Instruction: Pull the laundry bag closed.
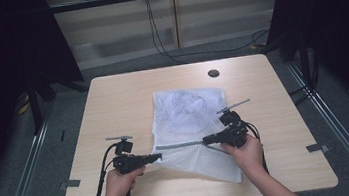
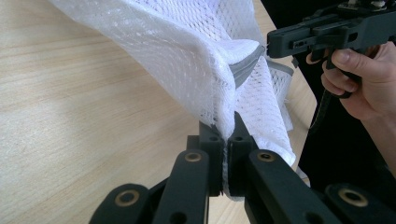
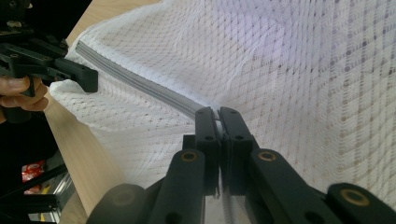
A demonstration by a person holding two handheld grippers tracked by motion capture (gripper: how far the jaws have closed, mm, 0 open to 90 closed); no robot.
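Lying at table (image 1: 112, 100) centre, the white mesh bag (image 1: 189, 111) is clamped by both claws: left gripper (image 1: 157, 156) at its 9 o'clock edge, right gripper (image 1: 206, 140) on the grey zipper (image 1: 178, 145).

Mesh bag (image 1: 189, 121) lies mid-desk (image 1: 113, 105), a bit toward the near edge. Left hand-held gripper (image 1: 157, 156) sits at its near-left corner, right hand-held gripper (image 1: 206, 140) on the zipper (image 1: 178, 145) between them.

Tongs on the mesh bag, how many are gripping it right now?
2. The left tongs are shut on the white mesh laundry bag at its near left corner; the right tongs are shut at its grey zipper, further right.
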